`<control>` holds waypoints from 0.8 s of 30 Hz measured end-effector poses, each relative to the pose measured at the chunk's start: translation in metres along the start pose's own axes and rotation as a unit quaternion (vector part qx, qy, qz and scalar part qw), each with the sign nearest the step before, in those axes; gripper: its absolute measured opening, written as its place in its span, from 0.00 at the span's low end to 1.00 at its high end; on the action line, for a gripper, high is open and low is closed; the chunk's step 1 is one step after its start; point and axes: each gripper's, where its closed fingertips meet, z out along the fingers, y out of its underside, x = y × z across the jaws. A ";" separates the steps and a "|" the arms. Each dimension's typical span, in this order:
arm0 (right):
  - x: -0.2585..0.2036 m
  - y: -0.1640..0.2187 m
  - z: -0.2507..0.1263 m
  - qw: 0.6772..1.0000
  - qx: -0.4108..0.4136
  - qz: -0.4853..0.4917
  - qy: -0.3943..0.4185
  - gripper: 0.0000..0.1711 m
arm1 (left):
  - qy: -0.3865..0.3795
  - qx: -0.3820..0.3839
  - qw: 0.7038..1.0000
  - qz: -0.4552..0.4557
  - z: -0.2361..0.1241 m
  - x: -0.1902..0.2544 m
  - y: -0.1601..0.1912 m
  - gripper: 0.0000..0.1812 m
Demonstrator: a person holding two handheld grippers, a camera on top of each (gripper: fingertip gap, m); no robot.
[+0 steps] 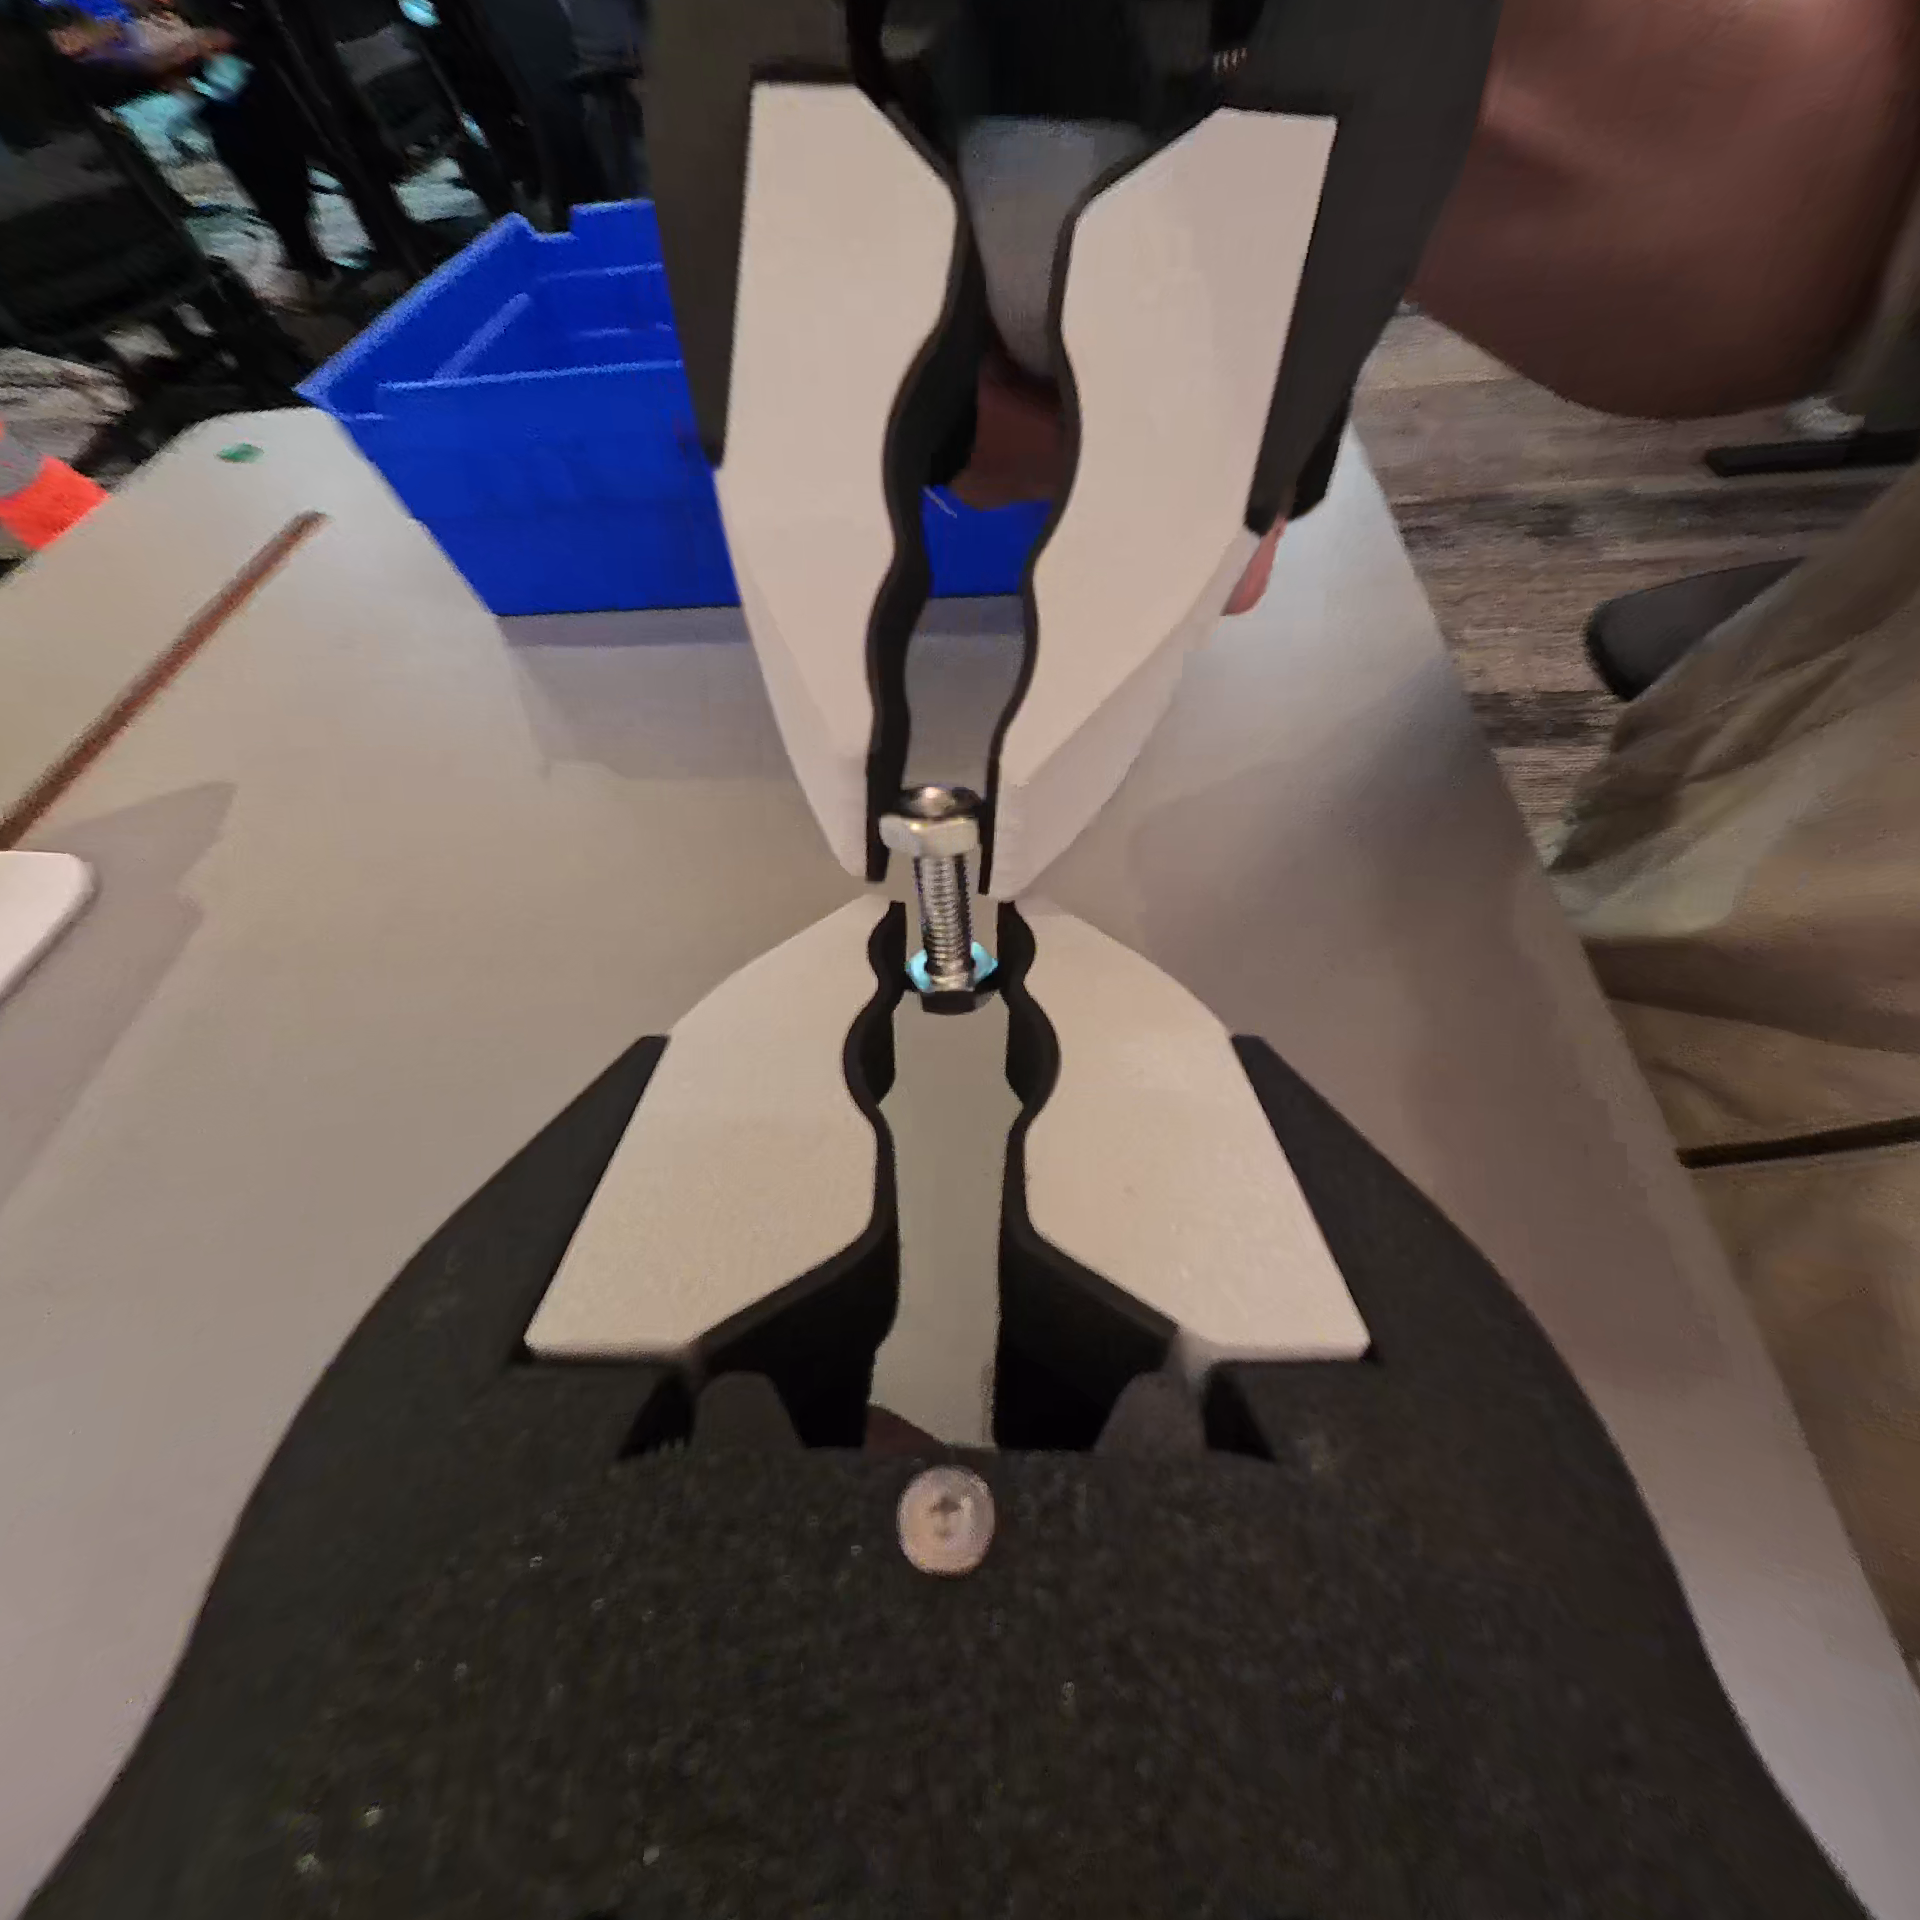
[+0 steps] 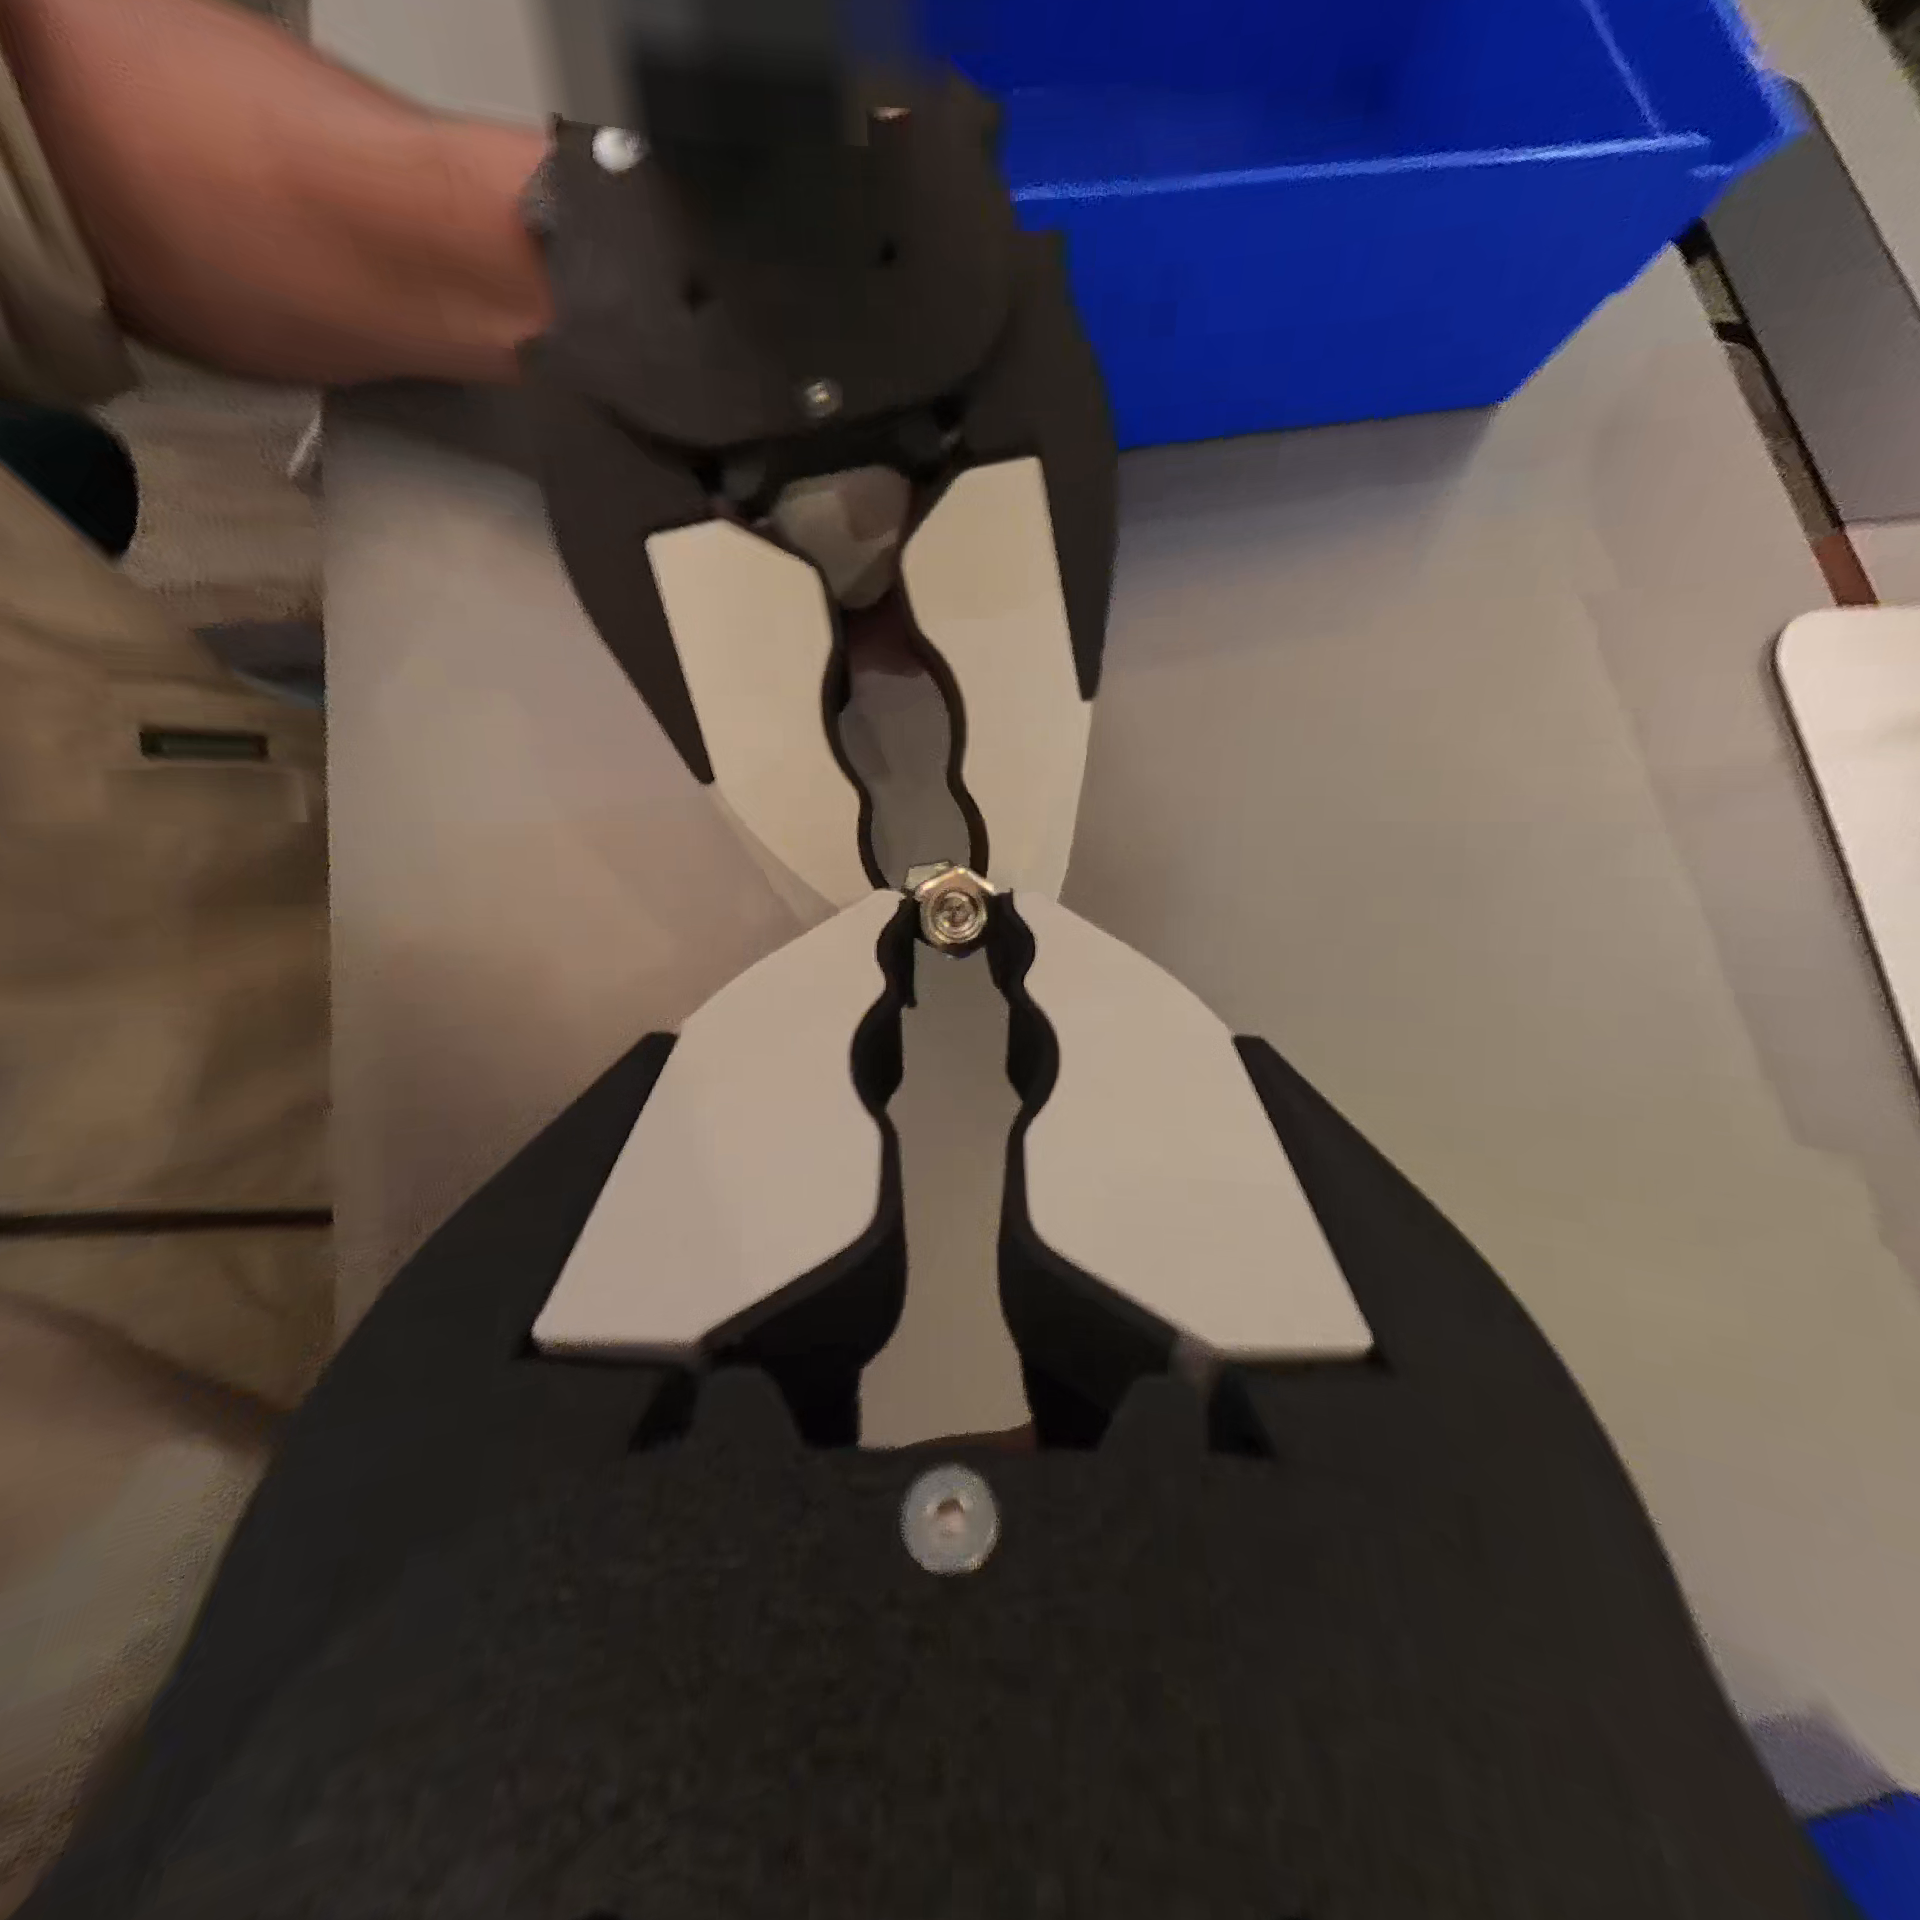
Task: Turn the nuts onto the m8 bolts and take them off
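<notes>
A hex nut (image 1: 948,977) was clamped between the narrowly parted jaws of the left gripper (image 1: 948,971). The bolt (image 1: 943,914) threaded into it was gripped by its head in the right gripper (image 1: 932,831), in front of the blue bin (image 1: 540,436) and above the grey table (image 1: 364,831).

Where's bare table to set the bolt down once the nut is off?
Bare table spreads between the blue bin and the white slab at the edge, left of the gripper tips. It is crowded at centre, where the left gripper and right gripper meet on the bolt.
</notes>
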 end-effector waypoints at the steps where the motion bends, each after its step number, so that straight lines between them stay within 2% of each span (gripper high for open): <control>1: -0.004 0.000 0.000 1.000 -0.006 -0.026 -0.009 0.09 | 0.018 -0.001 1.000 -0.005 0.000 0.005 0.001 0.09; 5: -0.016 0.004 -0.004 0.989 -0.026 -0.140 -0.050 0.09 | 0.095 0.014 0.995 -0.040 -0.003 0.023 -0.001 0.09; 8: -0.024 0.000 -0.009 0.975 0.003 -0.208 -0.078 0.09 | 0.156 0.040 0.984 -0.075 -0.010 0.035 -0.009 0.09; 12: -0.020 -0.004 -0.010 0.980 0.014 -0.179 -0.087 0.09 | 0.142 0.046 0.986 -0.077 -0.009 0.029 -0.011 0.09; 14: -0.016 -0.007 -0.011 0.985 0.027 -0.149 -0.080 0.18 | 0.120 0.043 0.989 -0.074 -0.008 0.023 -0.008 0.09; 16: -0.010 -0.009 -0.013 0.990 0.040 -0.116 -0.065 0.21 | 0.093 0.042 0.992 -0.070 -0.007 0.014 -0.007 0.09; 19: -0.002 -0.013 -0.016 0.994 0.073 -0.070 -0.040 0.19 | 0.066 0.043 0.995 -0.060 -0.007 0.007 -0.007 0.09; 24: 0.000 -0.017 -0.015 0.992 0.111 -0.050 -0.006 0.14 | 0.064 0.032 0.996 -0.053 -0.006 0.008 -0.004 0.09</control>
